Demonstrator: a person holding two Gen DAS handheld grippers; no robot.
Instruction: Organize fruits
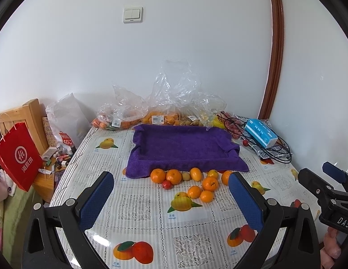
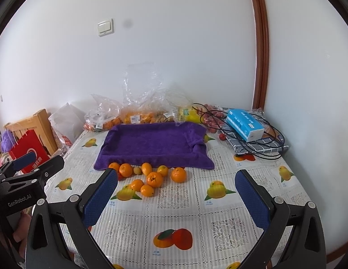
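Hovering above the tablecloth (image 1: 151, 222), the left gripper (image 1: 171, 192) has its jaws spread wide with nothing between them, and the right gripper (image 2: 176, 190) beside it is equally wide and empty. Ahead of both claws, loose oranges (image 1: 174, 176) cluster along the near edge of the purple towel tray (image 1: 185, 145), whose long axis runs crosswise to the fingers; for the right claw the fruit sits ahead toward its left finger.

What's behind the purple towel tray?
Behind the purple towel tray: clear plastic bags of orange fruit against the wall. What lies beneath the towel is covered.
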